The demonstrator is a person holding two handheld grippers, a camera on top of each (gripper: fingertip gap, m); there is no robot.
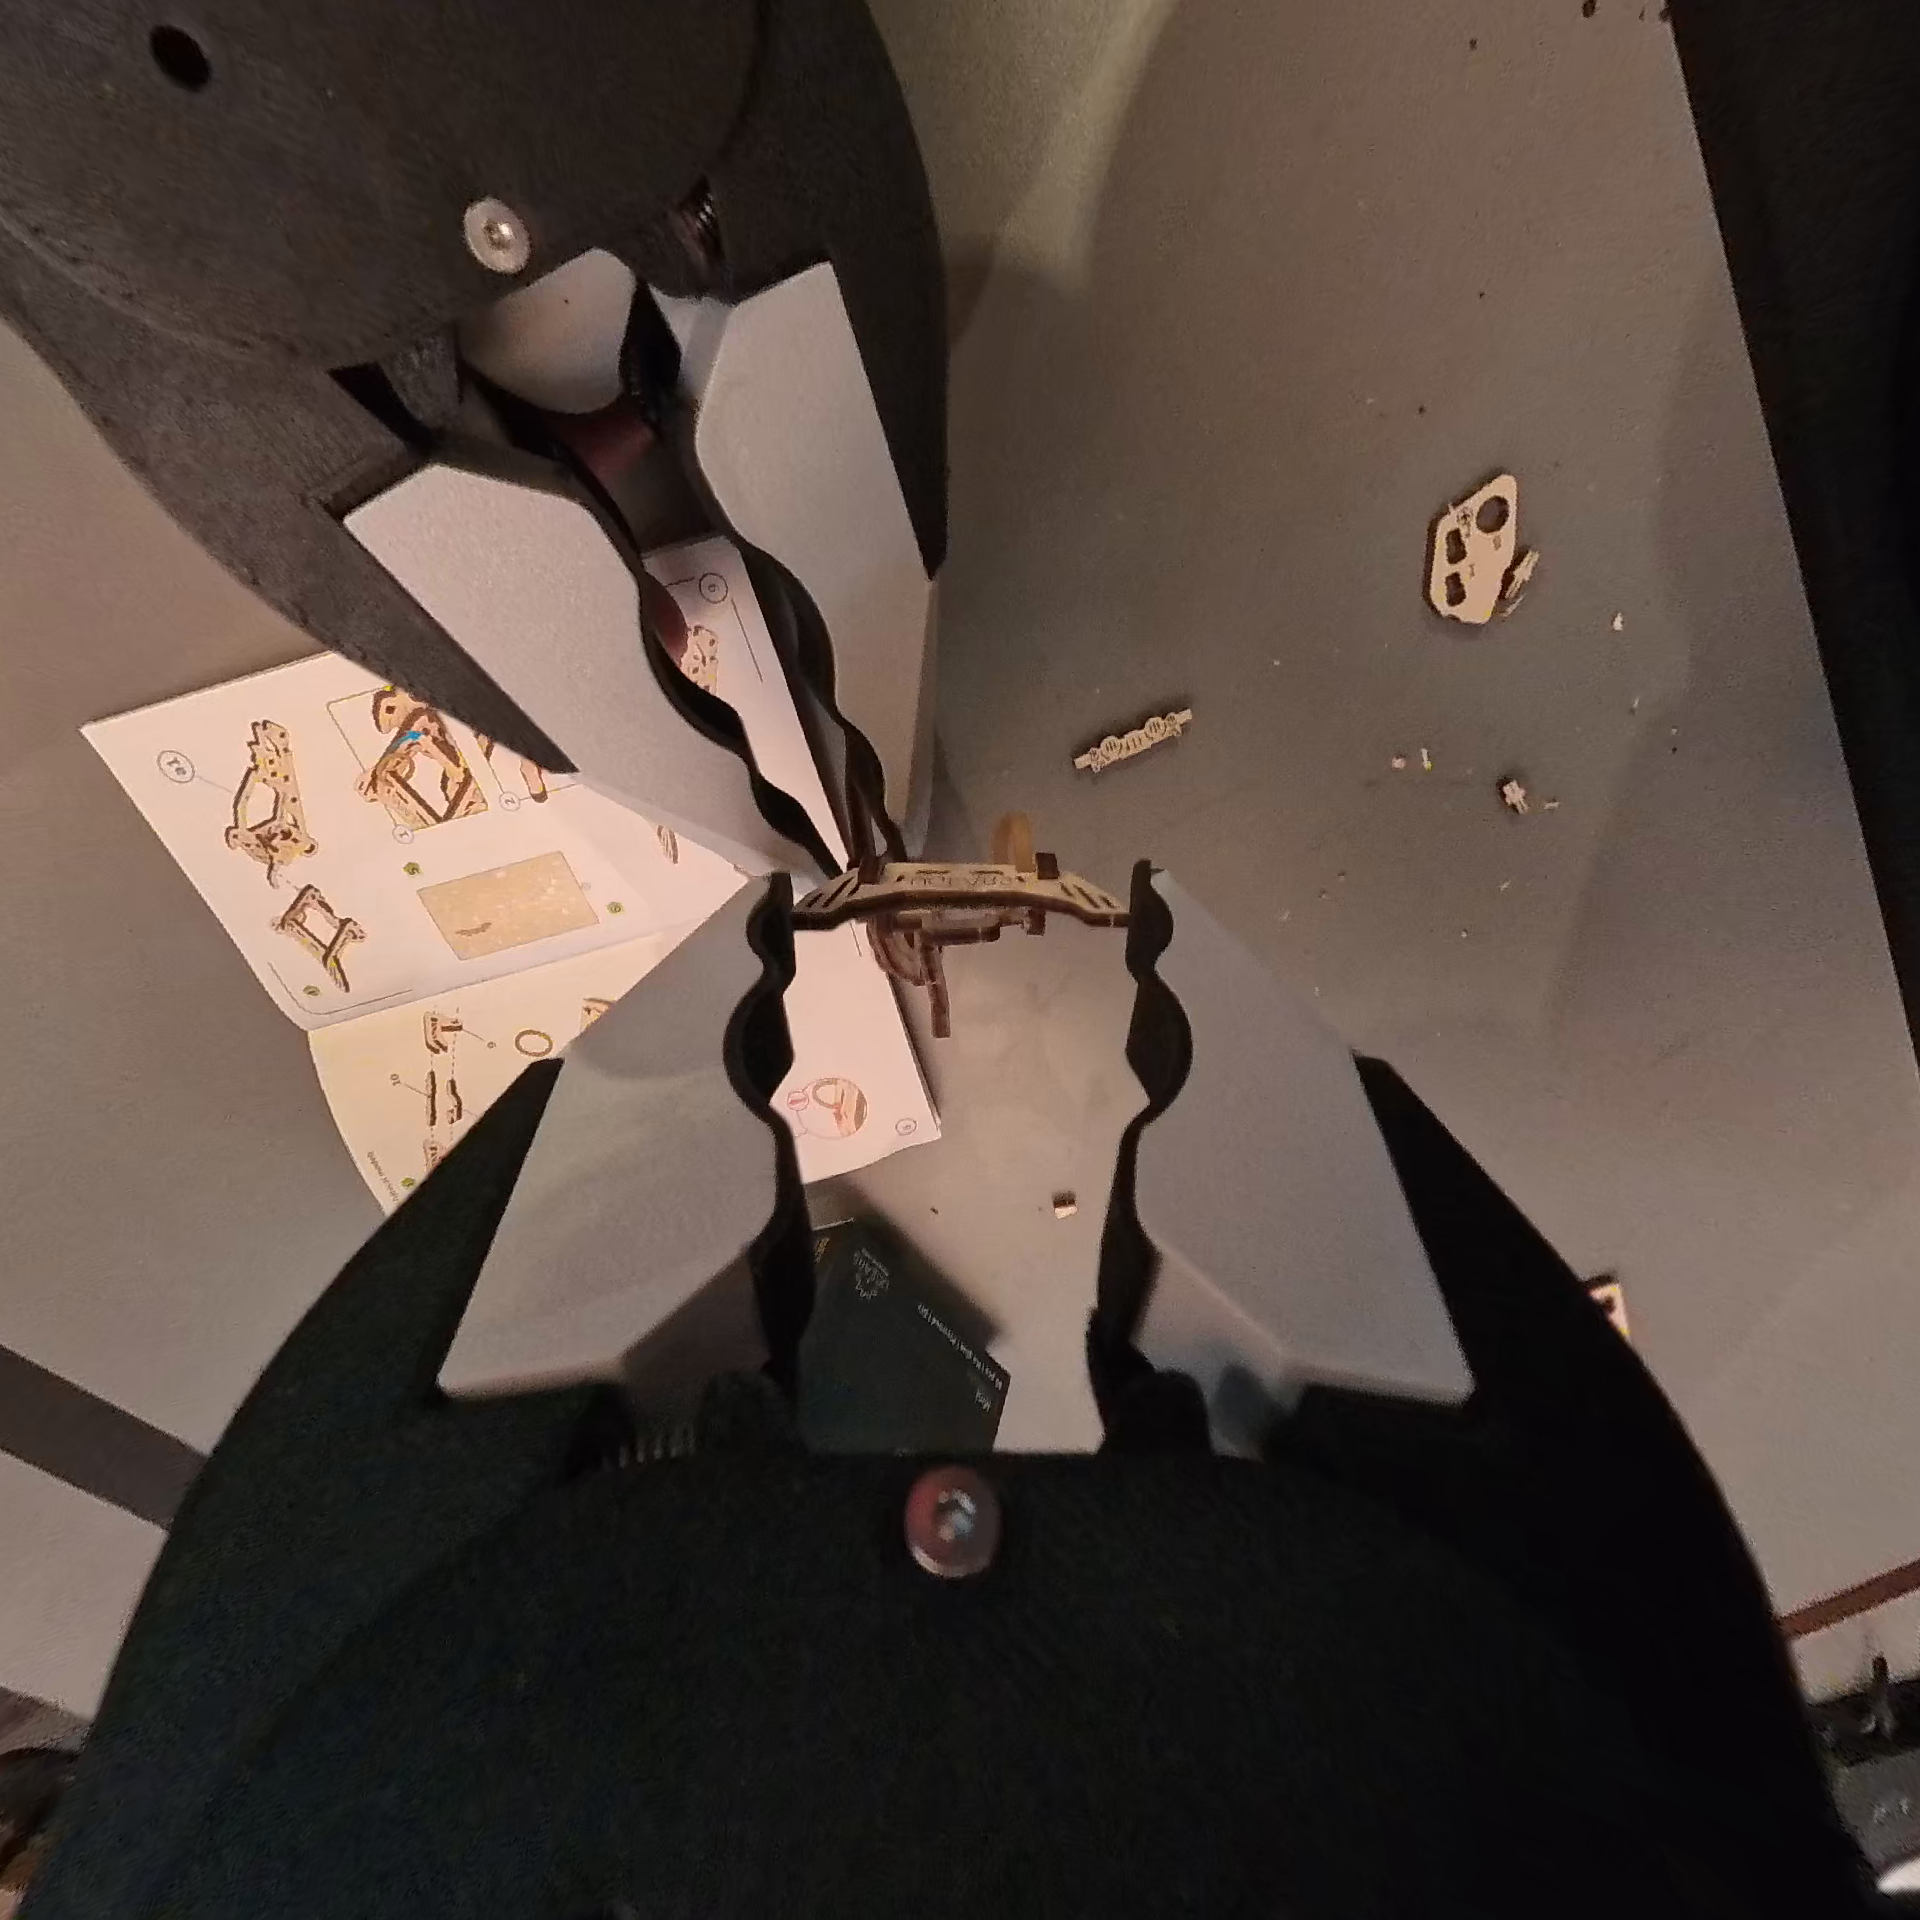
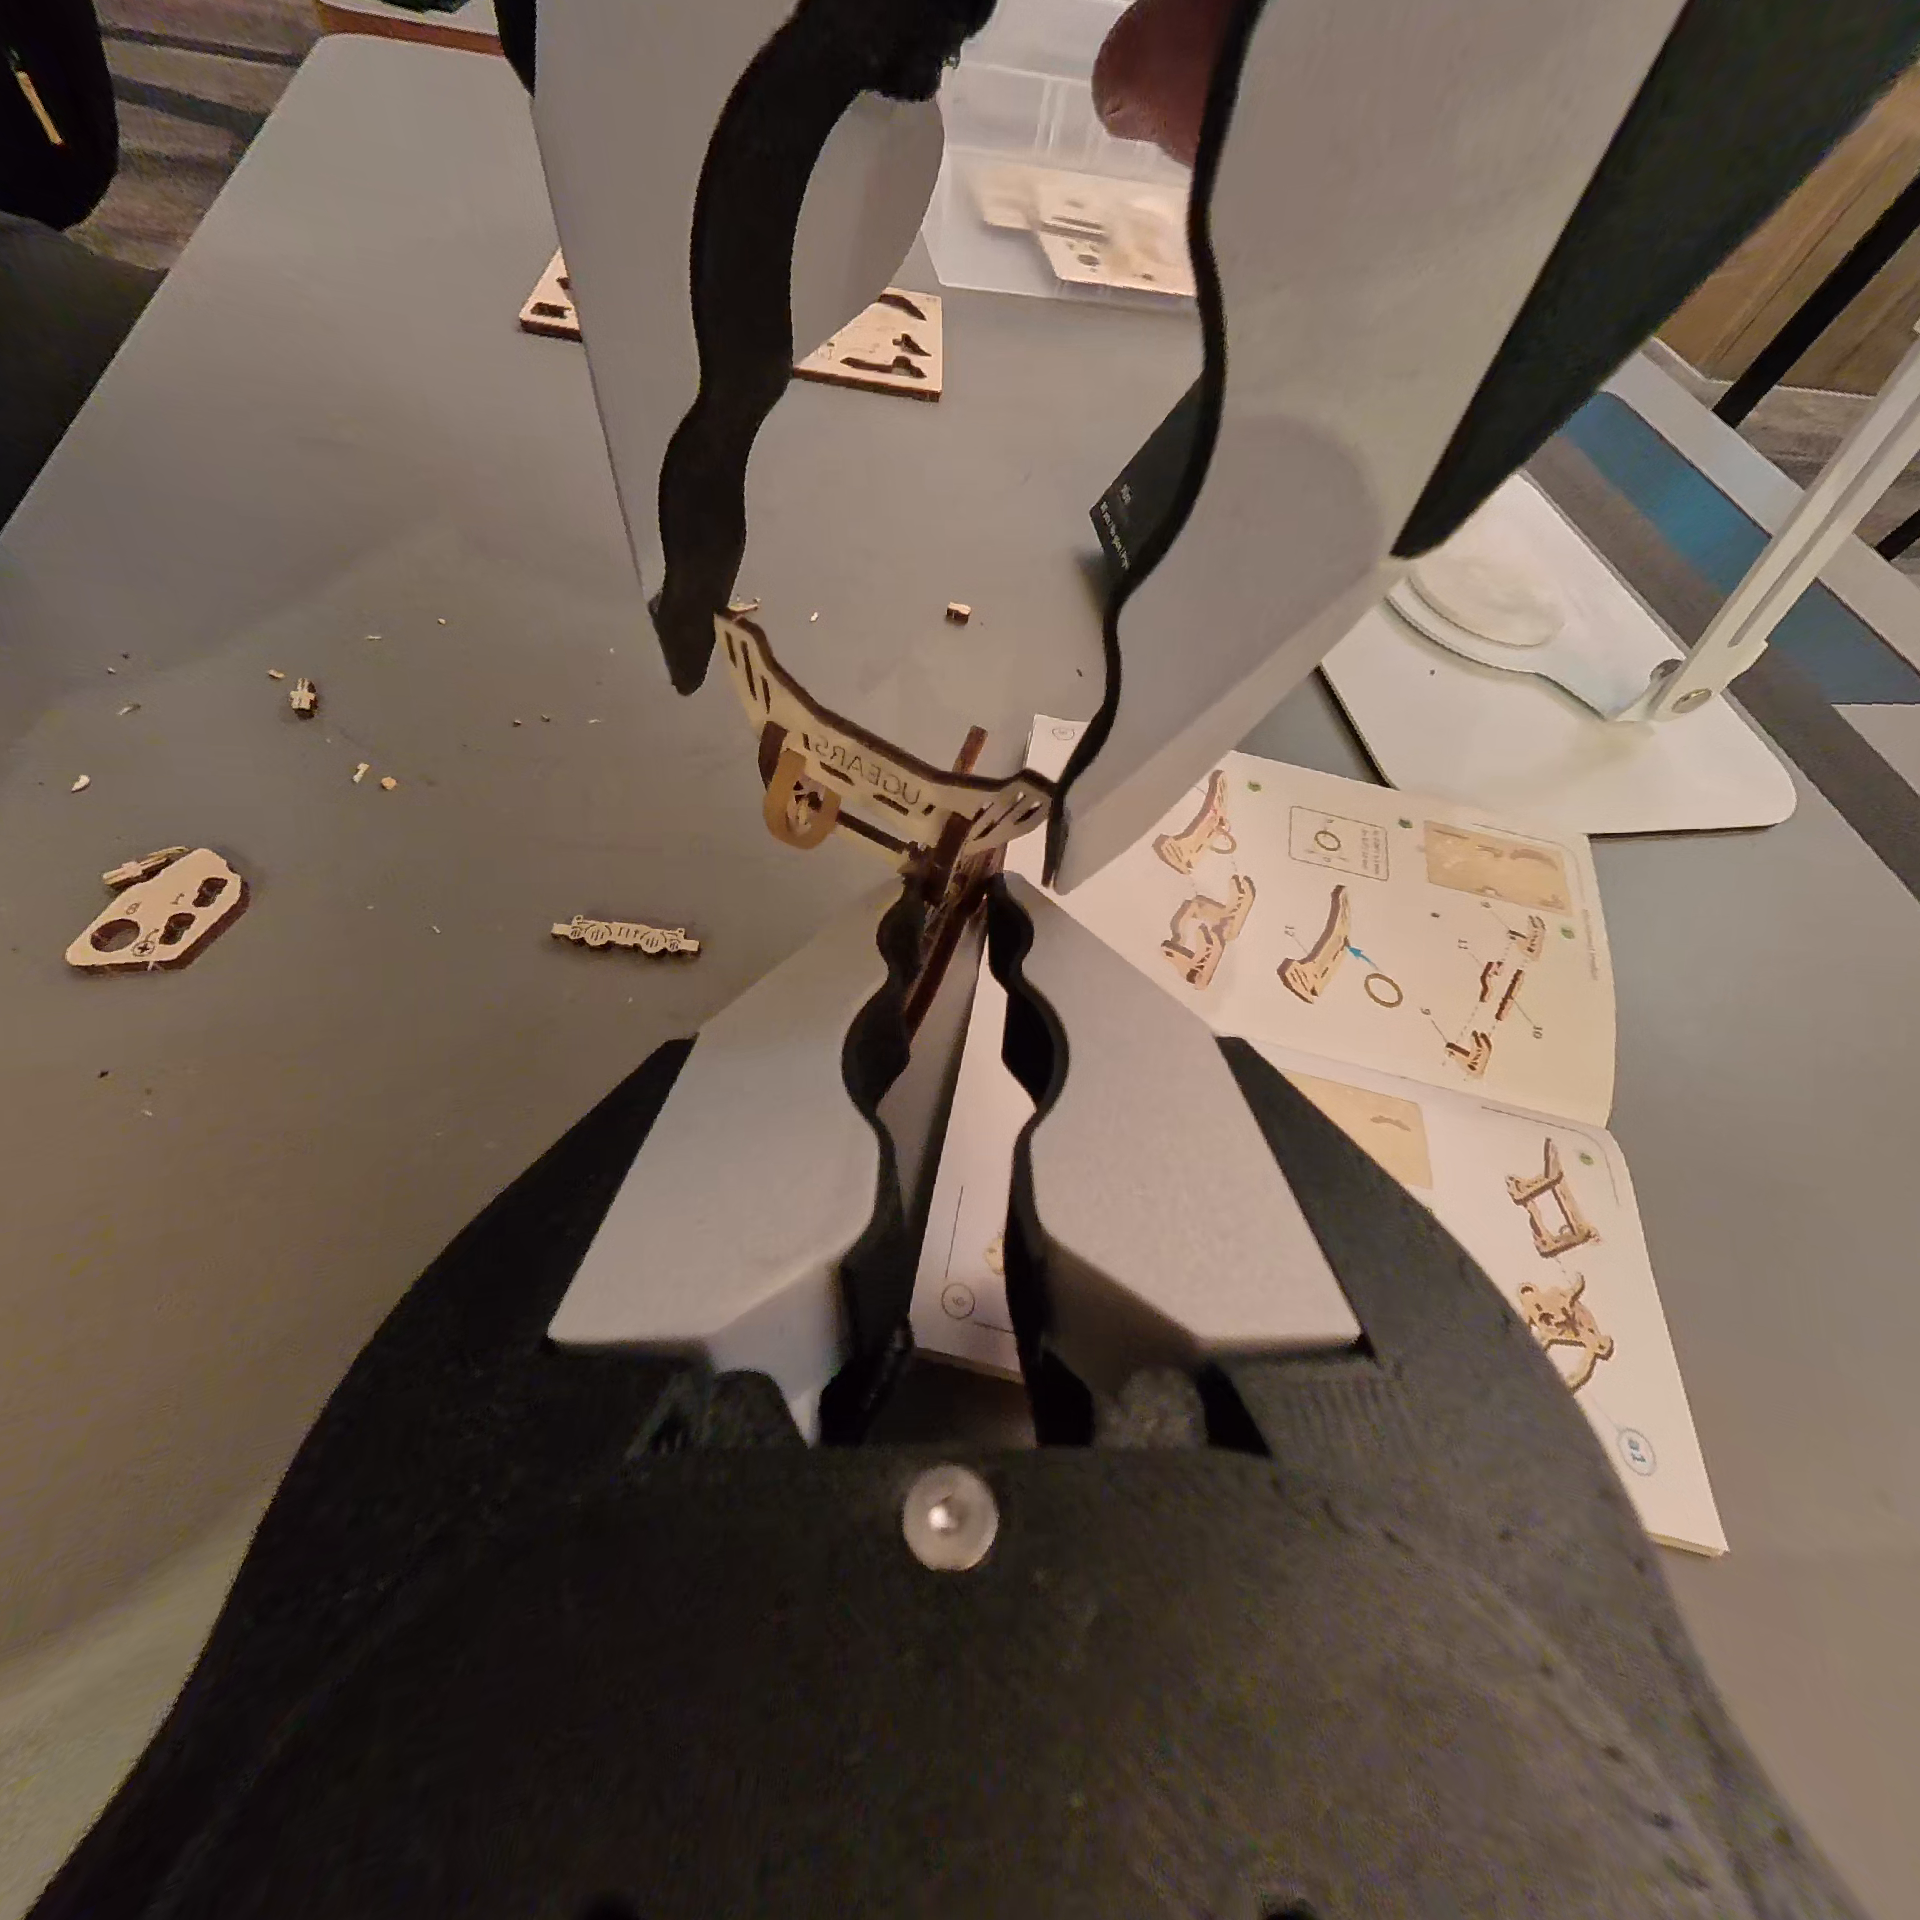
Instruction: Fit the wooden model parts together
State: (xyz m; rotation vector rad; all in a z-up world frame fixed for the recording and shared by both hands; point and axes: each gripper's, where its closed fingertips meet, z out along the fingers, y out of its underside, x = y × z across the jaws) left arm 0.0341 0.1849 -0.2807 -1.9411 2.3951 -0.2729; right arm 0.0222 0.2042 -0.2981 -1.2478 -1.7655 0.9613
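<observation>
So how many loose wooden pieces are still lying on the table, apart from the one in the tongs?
2 sizeable ones: a rounded plate with holes at far left, and a thin notched strip nearer the held assembly. Small crumbs lie scattered; the tongs may hide others.

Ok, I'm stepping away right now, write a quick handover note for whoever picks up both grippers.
Left gripper: shut on the ends of the curved wooden plate, holding the model in the air.
Right gripper: shut on a dark wooden part at the plate's underside.
On the table: a flat part with holes, a small strip part, wood crumbs, the open instruction booklet, and emptied part sheets farther back.
Done: the model is partly assembled.
Left: whether the dark part is fully seated cannot be told; the two loose parts are not yet fitted.
</observation>
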